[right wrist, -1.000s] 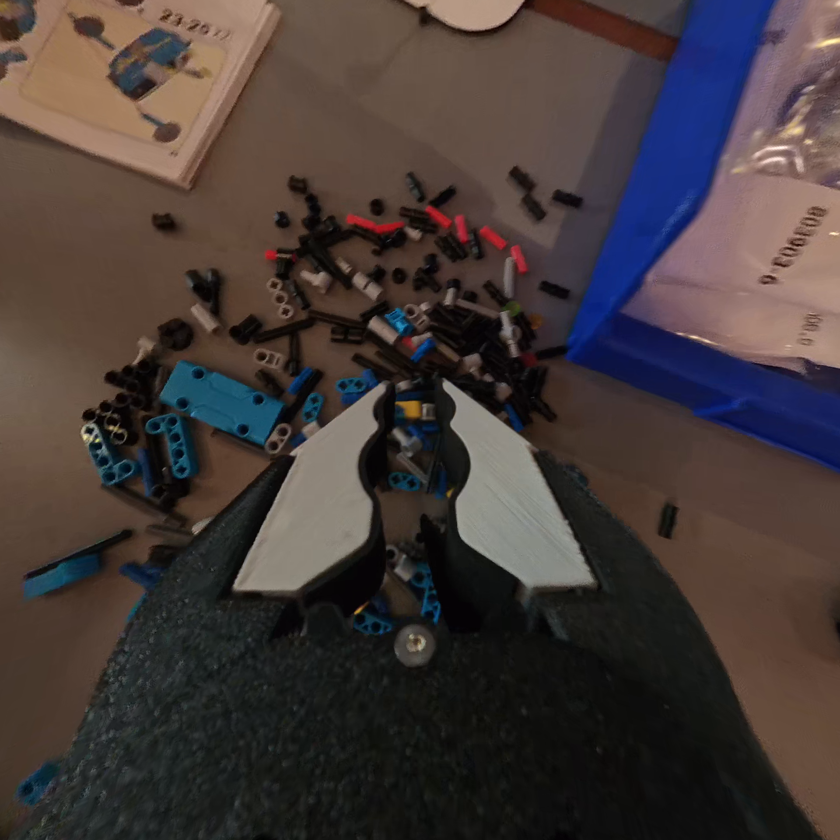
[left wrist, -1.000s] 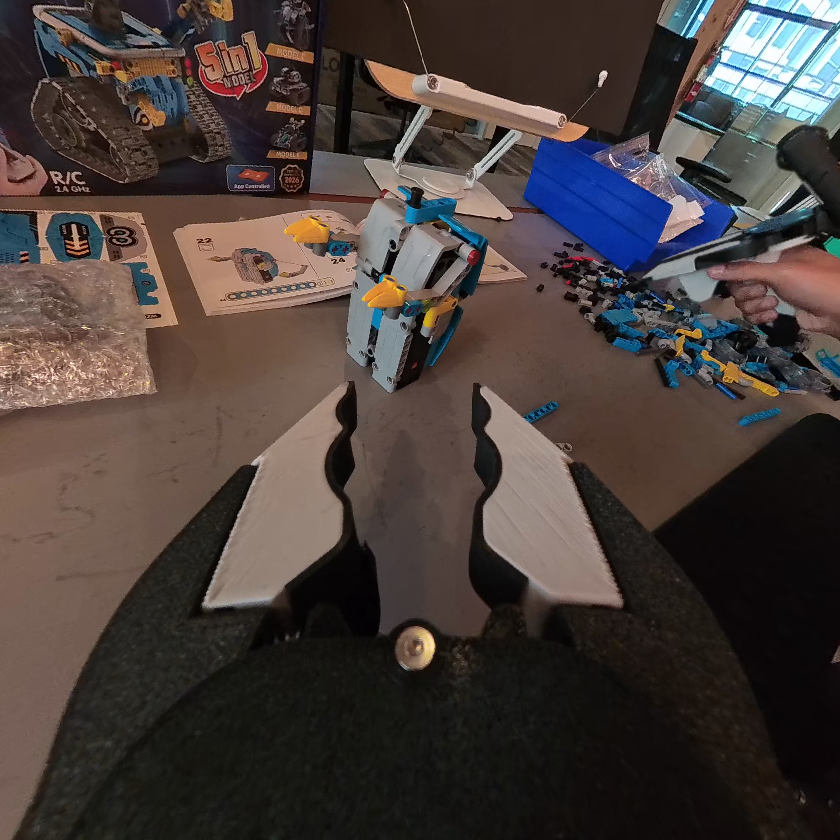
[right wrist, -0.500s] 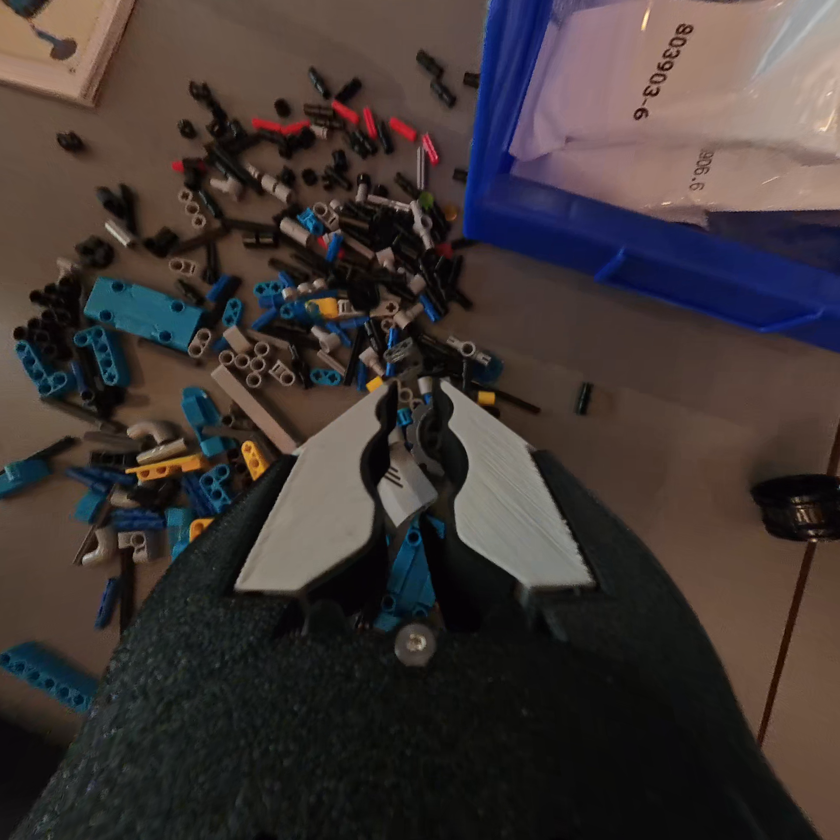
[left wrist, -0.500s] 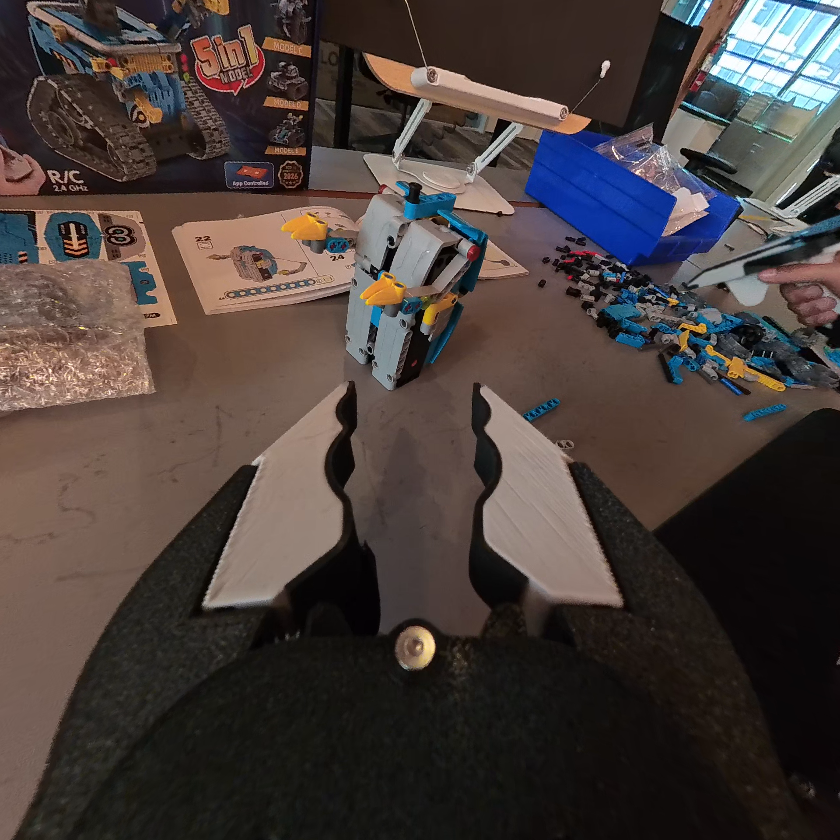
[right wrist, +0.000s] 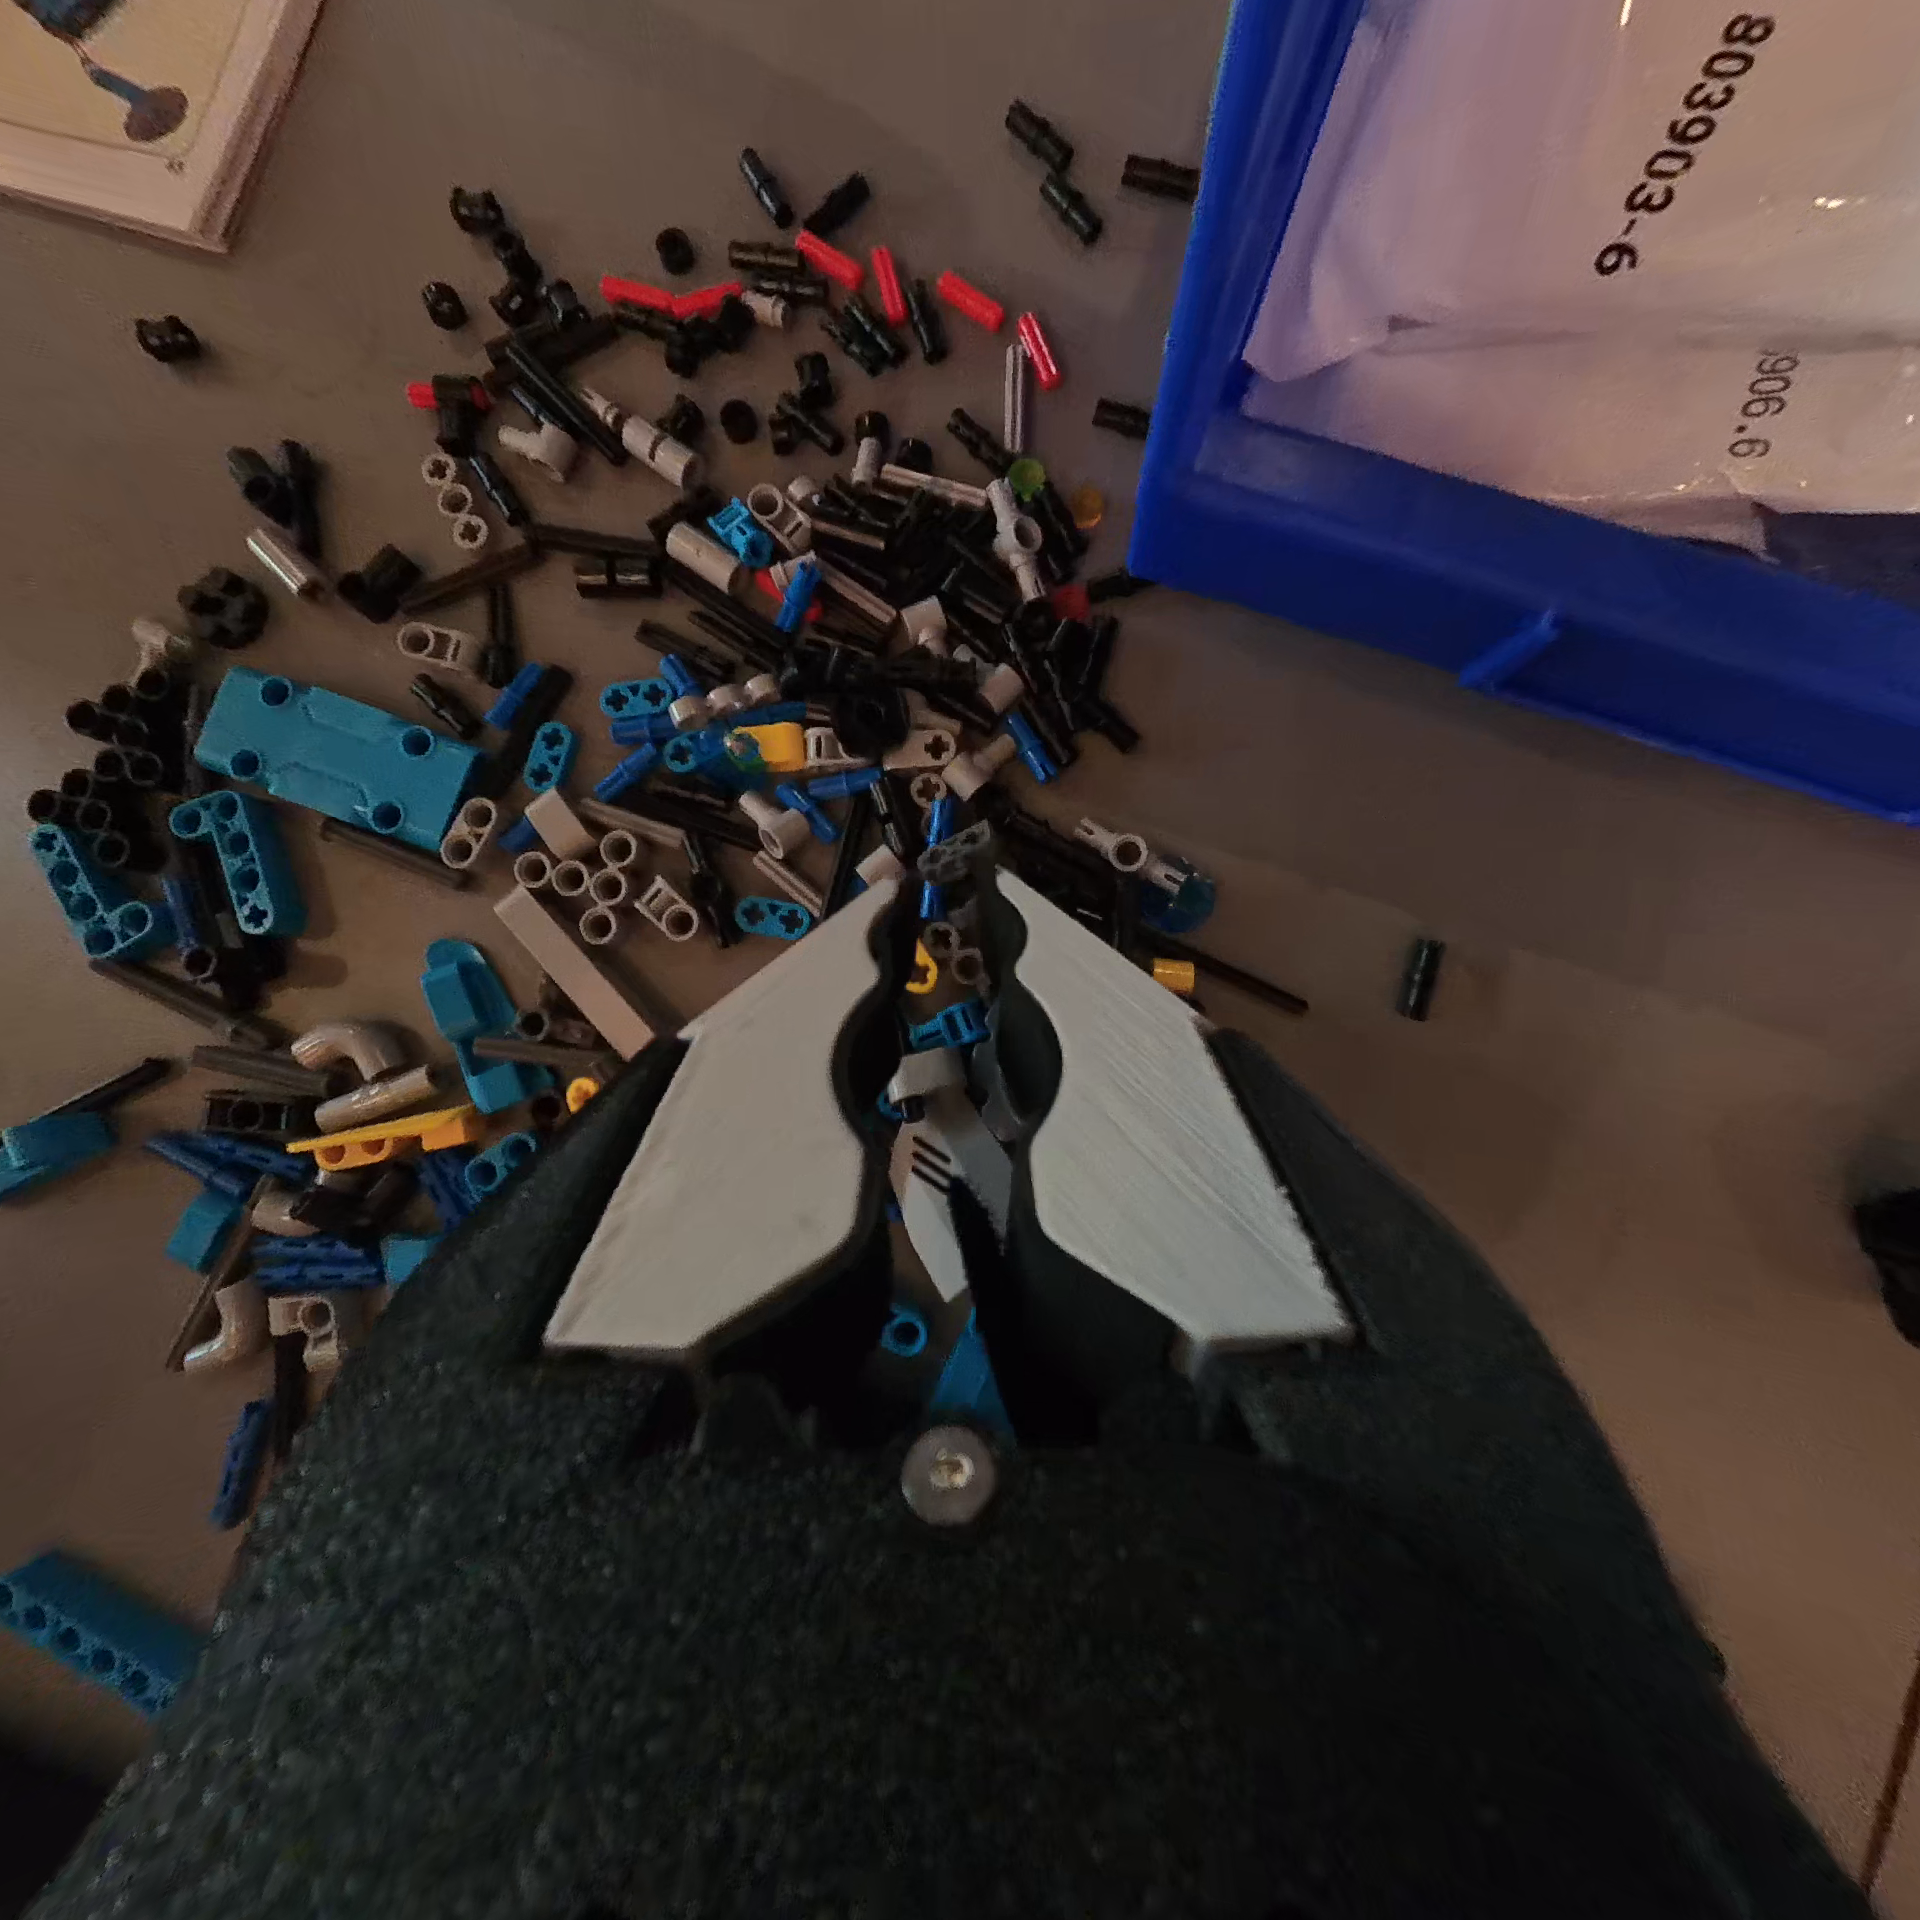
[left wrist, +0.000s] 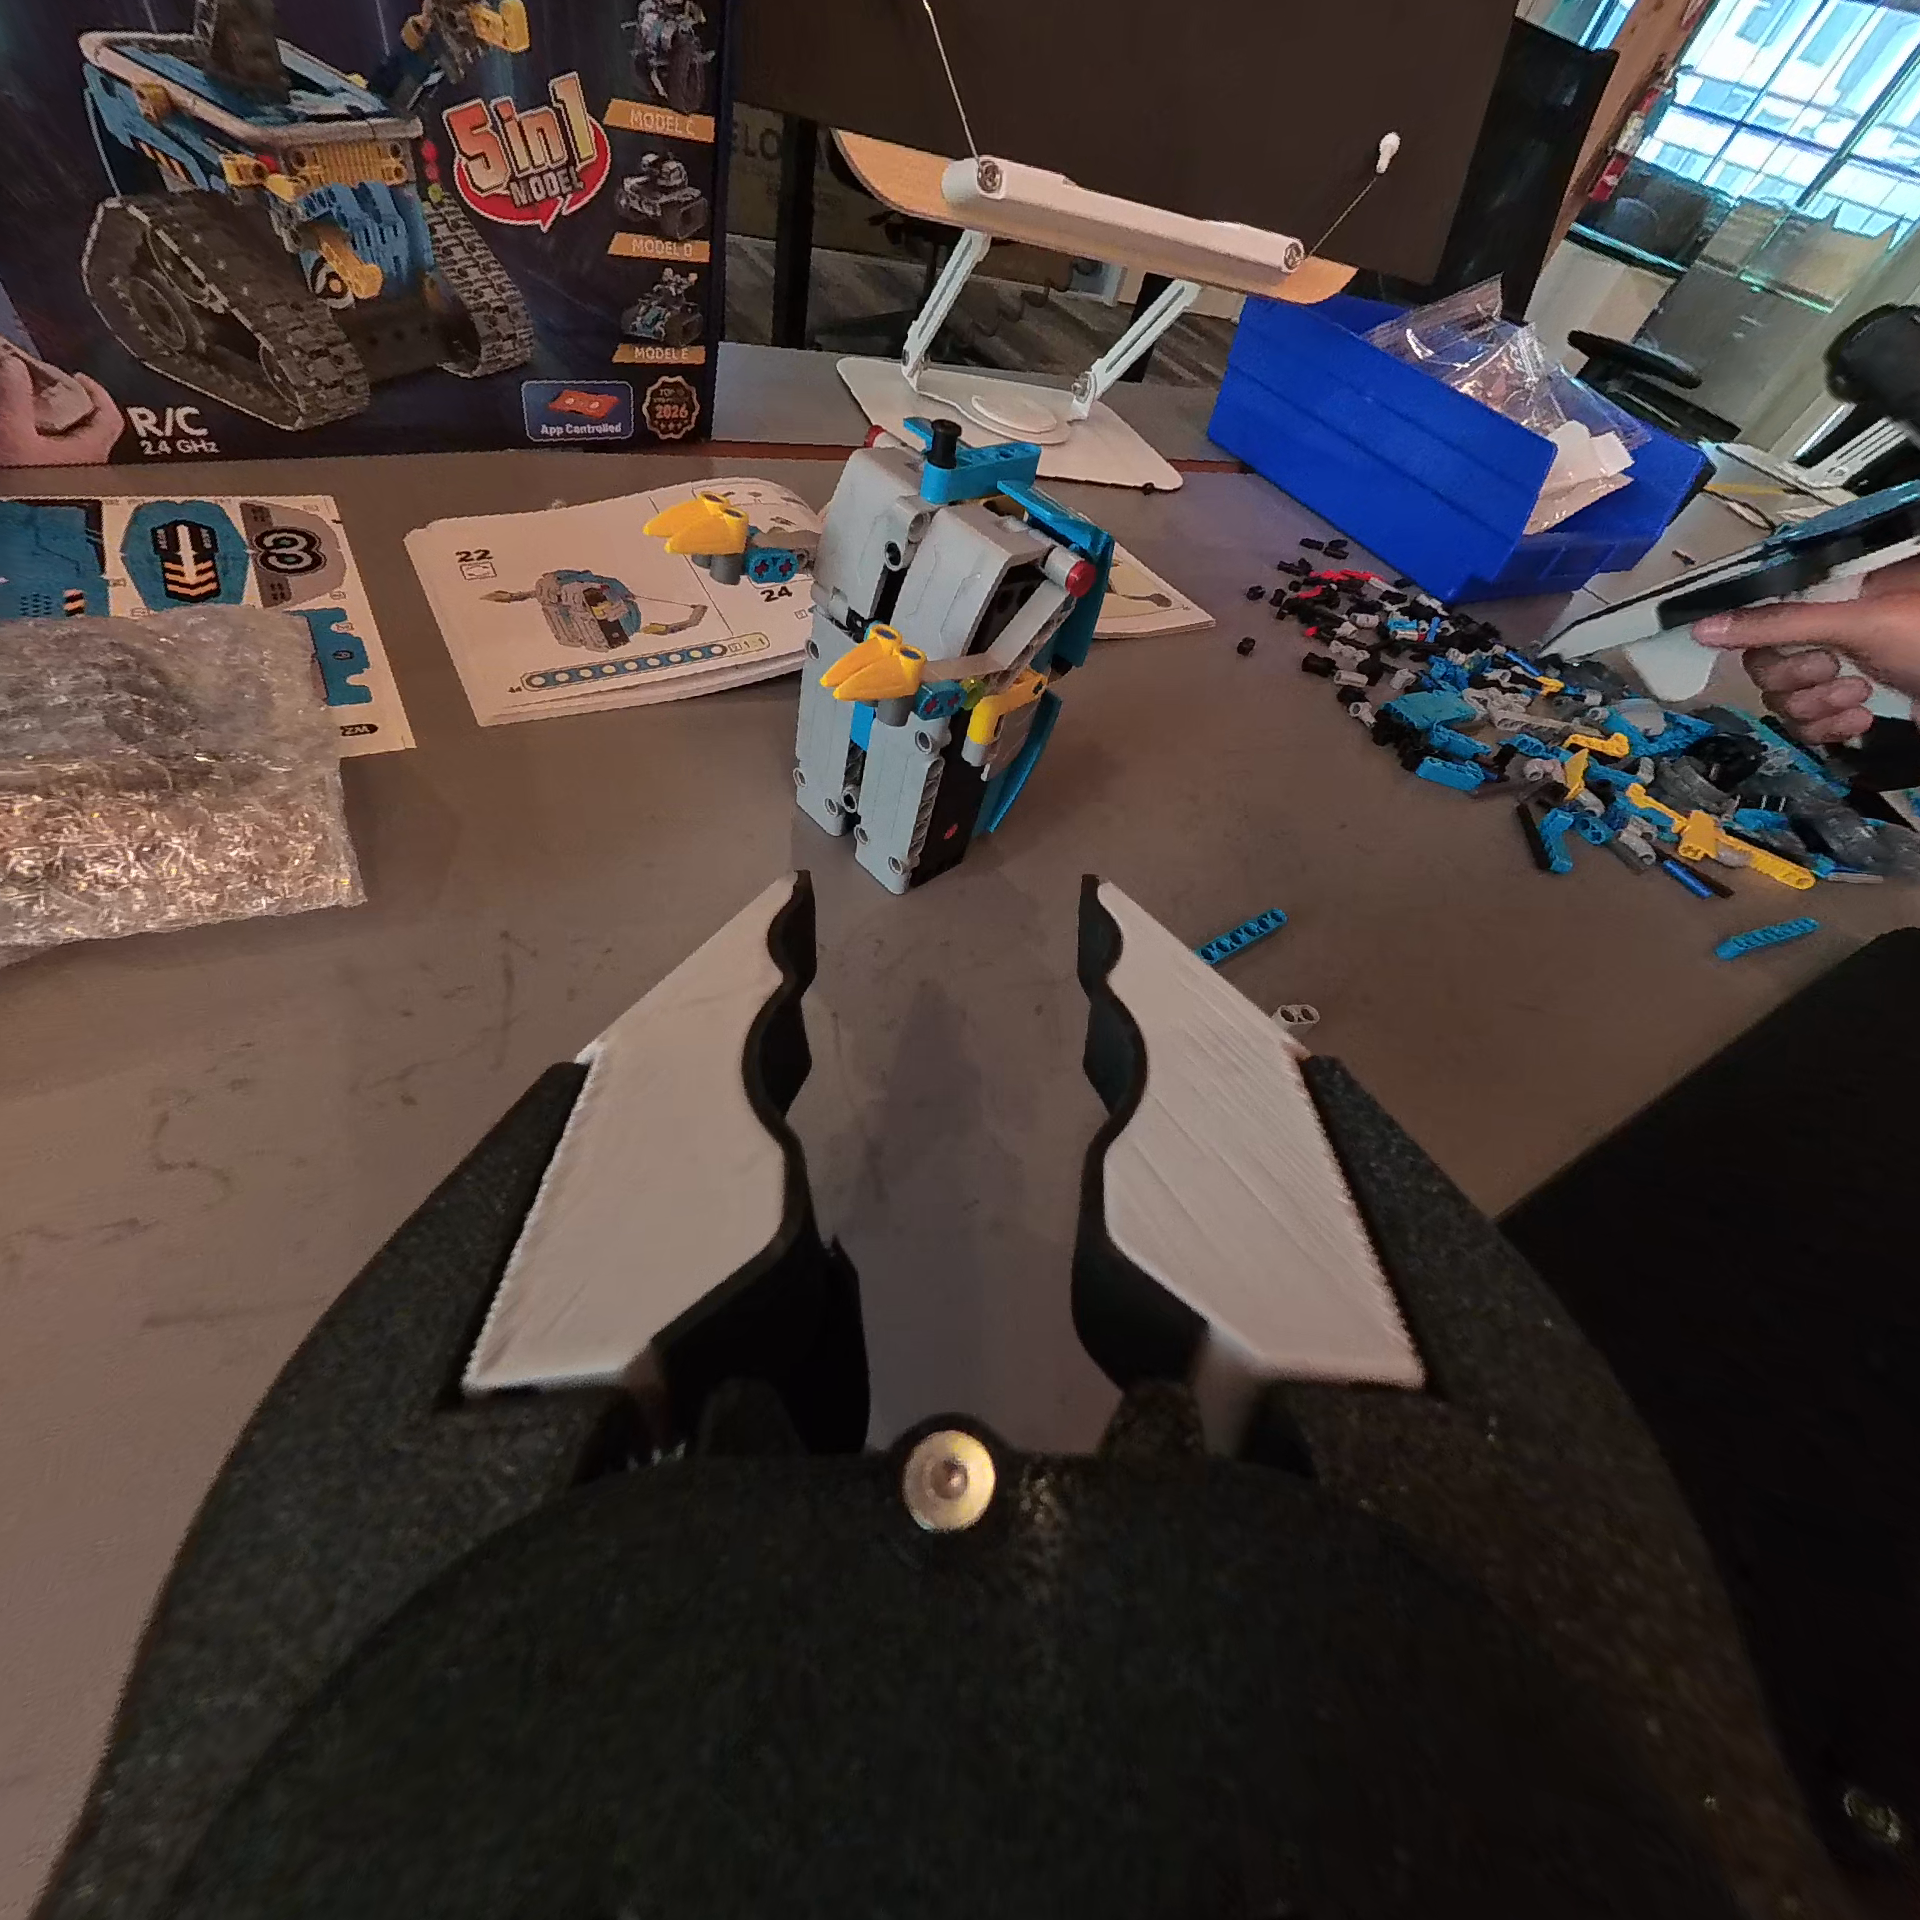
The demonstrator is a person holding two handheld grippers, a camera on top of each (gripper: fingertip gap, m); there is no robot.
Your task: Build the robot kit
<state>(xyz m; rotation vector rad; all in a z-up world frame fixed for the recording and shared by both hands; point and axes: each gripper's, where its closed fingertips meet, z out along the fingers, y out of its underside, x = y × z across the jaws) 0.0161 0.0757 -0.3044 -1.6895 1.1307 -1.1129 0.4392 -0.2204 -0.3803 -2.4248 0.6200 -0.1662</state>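
- Left gripper [left wrist: 943,894] hovers low over the grey table [left wrist: 520,1039] with its jaws spread wide and nothing between them, just short of the upright grey-and-blue brick model [left wrist: 925,665].
- Right gripper [right wrist: 940,899] points down at the pile of loose bricks [right wrist: 727,644] — jaws nearly together; whether they pinch a piece, I cannot tell.
- Blue bin [right wrist: 1351,540] stands just beside the pile.

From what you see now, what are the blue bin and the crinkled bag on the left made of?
The blue bin looks like moulded hard plastic: uniform colour, smooth walls with a soft sheen, a moulded rib on its side. The crinkled bag looks like thin clear plastic film, possibly bubble wrap: many small glints and wrinkles, contents dimly visible. Neither hand-held gripper touches them.
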